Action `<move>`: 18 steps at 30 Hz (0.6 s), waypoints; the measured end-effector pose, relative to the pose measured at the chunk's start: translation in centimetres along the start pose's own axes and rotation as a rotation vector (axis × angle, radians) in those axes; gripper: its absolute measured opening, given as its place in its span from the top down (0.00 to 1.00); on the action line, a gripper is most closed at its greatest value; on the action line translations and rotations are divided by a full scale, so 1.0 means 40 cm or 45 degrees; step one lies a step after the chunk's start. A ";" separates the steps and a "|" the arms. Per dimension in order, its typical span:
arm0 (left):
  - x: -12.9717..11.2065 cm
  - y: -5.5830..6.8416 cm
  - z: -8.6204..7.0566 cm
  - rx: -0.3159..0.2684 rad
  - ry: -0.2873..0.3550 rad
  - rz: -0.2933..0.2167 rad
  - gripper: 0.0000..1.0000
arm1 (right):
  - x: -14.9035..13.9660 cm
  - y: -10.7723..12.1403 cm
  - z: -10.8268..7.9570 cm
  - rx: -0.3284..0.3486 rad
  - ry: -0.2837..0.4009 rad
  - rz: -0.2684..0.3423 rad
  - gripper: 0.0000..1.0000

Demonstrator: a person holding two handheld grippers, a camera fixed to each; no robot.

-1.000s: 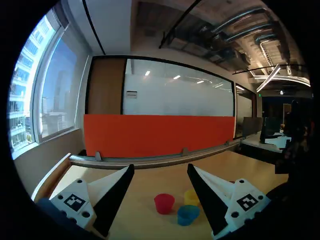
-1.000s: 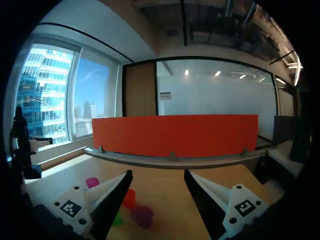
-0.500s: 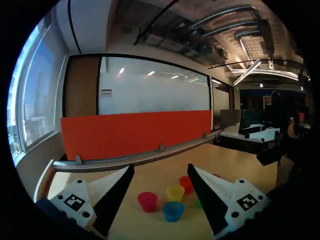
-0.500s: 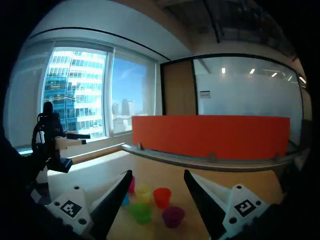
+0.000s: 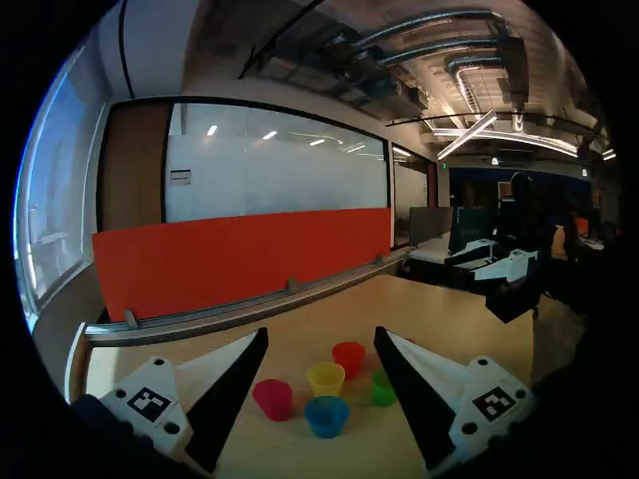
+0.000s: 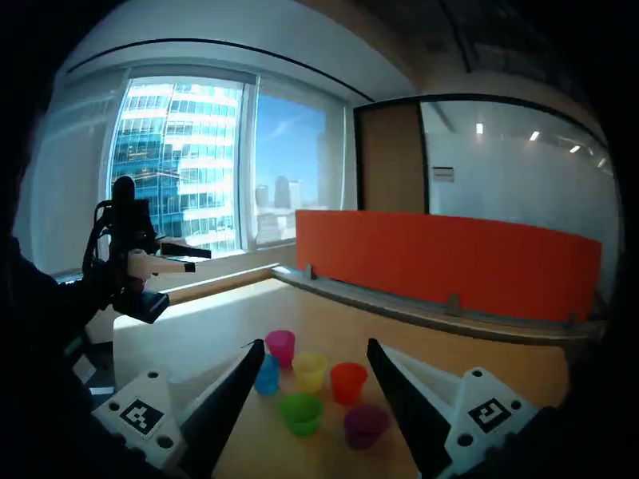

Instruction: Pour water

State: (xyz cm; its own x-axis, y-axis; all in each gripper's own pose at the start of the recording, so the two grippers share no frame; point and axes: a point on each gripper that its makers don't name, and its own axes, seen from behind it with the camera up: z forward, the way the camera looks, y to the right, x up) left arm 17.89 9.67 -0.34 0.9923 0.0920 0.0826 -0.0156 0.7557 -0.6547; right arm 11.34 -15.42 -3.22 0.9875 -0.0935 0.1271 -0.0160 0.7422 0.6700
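While both grippers are hovering above it, the pale wooden bench (image 6: pixel 200 335) is stretching away to the orange divider (image 6: pixel 447 263) that is running along its far edge. A tall window (image 6: pixel 184 184) is letting daylight in beyond its left edge. The left gripper (image 5: pixel 319 330) is holding its fingers spread wide with nothing between them. The right gripper (image 6: pixel 315 343) is carrying its fingers spread the same way, gripping nothing. In the right gripper view the left gripper is also showing farther off, over the bench's left edge, at the end of a dark sleeve (image 6: pixel 48 319).

Six small cups are standing upright in a close cluster toward the middle of the bench, well apart from the divider. The pink cup (image 6: pixel 279 347) is standing farthest back, and the blue cup (image 6: pixel 267 374), yellow cup (image 6: pixel 309 371) and red cup (image 6: pixel 347 382) are forming a row in front of it. The green cup (image 6: pixel 300 412) and purple cup (image 6: pixel 365 425) are sitting nearest the right gripper. Whether any cup is holding water I cannot tell.
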 end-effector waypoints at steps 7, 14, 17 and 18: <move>-0.062 -0.004 0.022 -0.051 -0.086 0.030 0.01 | -0.061 -0.003 0.026 0.037 -0.096 -0.040 0.00; -0.128 -0.005 0.048 -0.094 -0.158 0.044 0.01 | -0.135 -0.013 0.052 0.088 -0.196 -0.069 0.00; -0.167 -0.006 0.059 -0.106 -0.202 0.043 0.01 | -0.163 -0.014 0.065 0.101 -0.229 -0.072 0.00; -0.180 -0.006 0.063 -0.110 -0.215 0.042 0.01 | -0.172 -0.014 0.070 0.105 -0.238 -0.070 0.00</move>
State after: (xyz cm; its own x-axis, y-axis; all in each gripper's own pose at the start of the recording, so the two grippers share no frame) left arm 10.44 10.48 1.12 0.9565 0.2293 0.1802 -0.0301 0.6924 -0.7209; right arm 4.14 -17.04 -2.43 0.9411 -0.2596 0.2168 0.0169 0.6764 0.7364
